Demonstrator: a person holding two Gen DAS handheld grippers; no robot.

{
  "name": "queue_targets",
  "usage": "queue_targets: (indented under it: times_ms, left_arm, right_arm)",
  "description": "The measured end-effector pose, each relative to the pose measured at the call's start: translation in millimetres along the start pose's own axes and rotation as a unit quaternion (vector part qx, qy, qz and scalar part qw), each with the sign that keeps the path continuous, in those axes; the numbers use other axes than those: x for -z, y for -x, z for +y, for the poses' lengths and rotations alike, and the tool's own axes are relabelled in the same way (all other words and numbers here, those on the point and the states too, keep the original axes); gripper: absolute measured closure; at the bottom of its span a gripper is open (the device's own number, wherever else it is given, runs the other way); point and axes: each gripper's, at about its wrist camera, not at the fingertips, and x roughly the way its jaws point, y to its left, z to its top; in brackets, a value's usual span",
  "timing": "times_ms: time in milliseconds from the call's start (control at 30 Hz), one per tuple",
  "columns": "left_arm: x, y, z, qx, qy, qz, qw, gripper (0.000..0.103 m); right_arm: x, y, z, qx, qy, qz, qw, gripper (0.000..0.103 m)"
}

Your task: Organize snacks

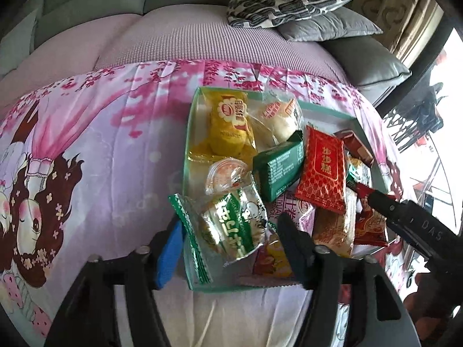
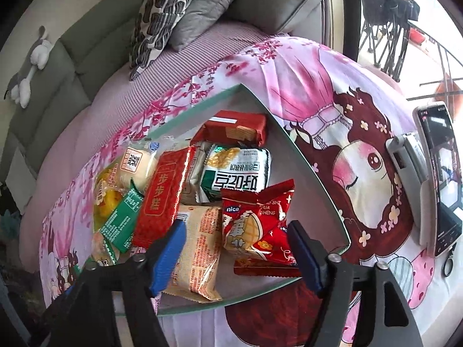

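Snacks piled in glass tray [image 2: 318, 170] on bed. Left gripper [image 1: 228, 231] jaws apart, green-white pkt [image 1: 231, 225] lying loose btwn. Right gripper [image 2: 235, 240] wide open over red pkts [image 2: 260, 219], holding nothing. Step looks like drop-off; next: pull back, check for strays.

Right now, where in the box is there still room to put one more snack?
The bare floor of the box lies along its right wall, beside the red nice packet and the white seaweed pack. A little more shows in the far corner past the red biscuit pack. The left and middle are piled up.
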Motion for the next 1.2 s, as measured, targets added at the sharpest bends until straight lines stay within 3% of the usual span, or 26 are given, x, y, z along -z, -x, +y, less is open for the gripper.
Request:
queue_targets:
  times_ms: [200, 267, 500, 567, 800, 1200]
  left_arm:
    - [-3, 9, 8, 0.011, 0.019, -0.006, 0.9997, 0.022]
    - [-4, 13, 11, 0.014, 0.026, -0.012, 0.9995, 0.02]
    - [-4, 27, 27, 0.005, 0.051, -0.038, 0.998, 0.006]
    - [-3, 30, 34, -0.011, 0.059, -0.052, 0.9968, 0.0]
    - [-3, 33, 62, -0.105, 0.079, -0.076, 0.9884, 0.0]
    - [13, 47, 88, -0.155, 0.103, -0.078, 0.9795, 0.0]
  right_arm:
    - [2, 1, 6, -0.004, 0.01, -0.005, 1.0, 0.01]
    - [2, 2, 7, -0.007, 0.013, -0.009, 1.0, 0.0]
    - [5, 2, 13, -0.014, 0.022, -0.019, 0.999, 0.0]
    - [6, 2, 17, -0.017, 0.03, -0.02, 0.999, 0.0]
    - [12, 2, 36, -0.014, 0.064, -0.024, 0.998, 0.0]
    - [31, 13, 66, -0.035, 0.108, -0.027, 0.993, 0.0]
